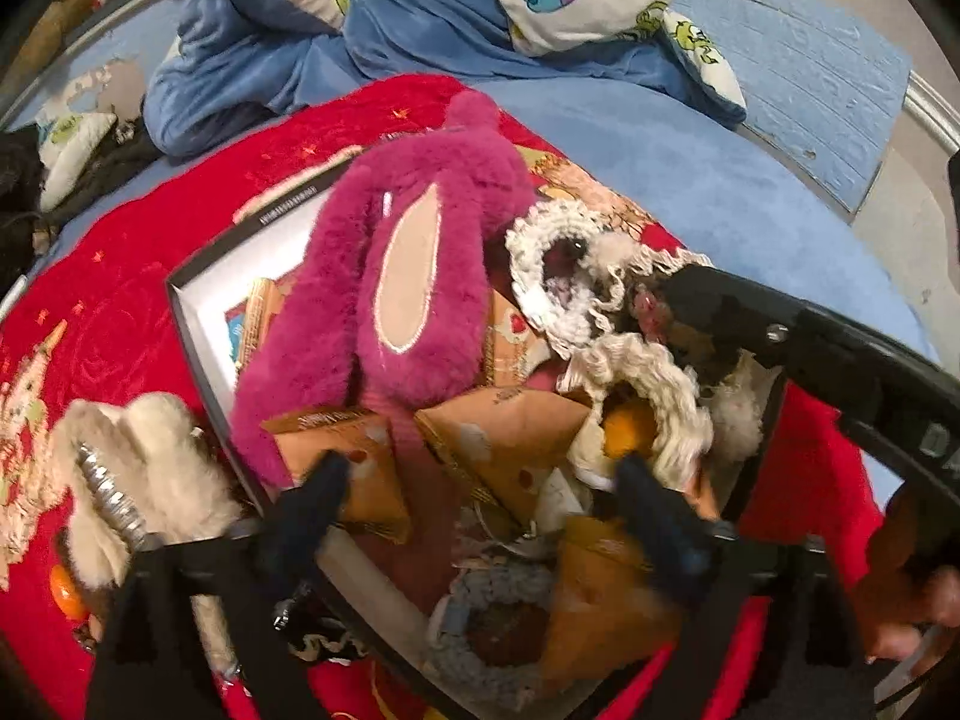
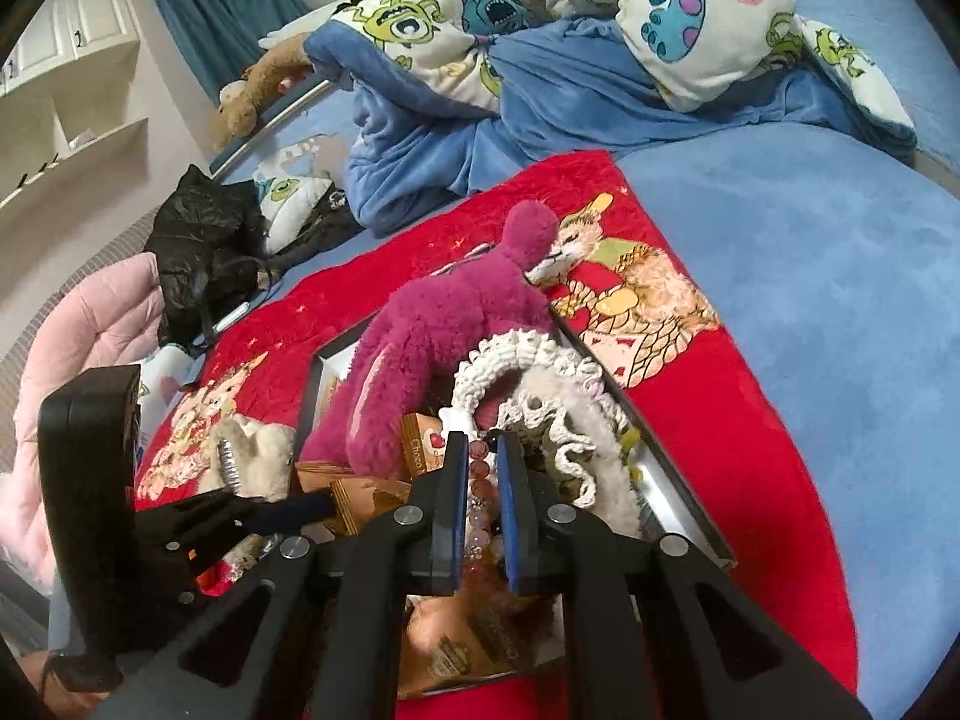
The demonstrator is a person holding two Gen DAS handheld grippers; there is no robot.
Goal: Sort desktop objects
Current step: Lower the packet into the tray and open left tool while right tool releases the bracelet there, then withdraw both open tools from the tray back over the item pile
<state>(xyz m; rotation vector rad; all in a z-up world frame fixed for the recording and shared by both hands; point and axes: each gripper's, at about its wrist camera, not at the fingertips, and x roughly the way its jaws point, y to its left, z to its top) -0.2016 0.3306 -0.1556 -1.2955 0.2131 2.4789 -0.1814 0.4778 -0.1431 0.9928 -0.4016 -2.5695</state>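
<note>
A black-rimmed box (image 1: 198,360) on a red blanket holds a magenta plush toy (image 1: 408,252), white crocheted pieces (image 1: 540,276) and orange triangular packets (image 1: 504,438). My left gripper (image 1: 480,480) hangs over the box's near end, open wide, with the packets below it and nothing touching its fingers. My right gripper (image 2: 483,456) is over the box beside the crochet. Its jaws stand a narrow gap apart with a pink bead strand (image 2: 480,483) lying between them. I see no pad pressing on the beads. Its tip (image 1: 660,300) also shows at the right of the left wrist view.
A cream furry hair clip (image 1: 144,468) lies on the red blanket (image 1: 120,300) left of the box. Blue sheet (image 2: 810,252) spreads to the right, and a crumpled cartoon quilt (image 2: 690,30) lies behind. A black bag (image 2: 204,240) and pink jacket (image 2: 78,330) sit far left. A hand (image 1: 912,618) holds the right gripper.
</note>
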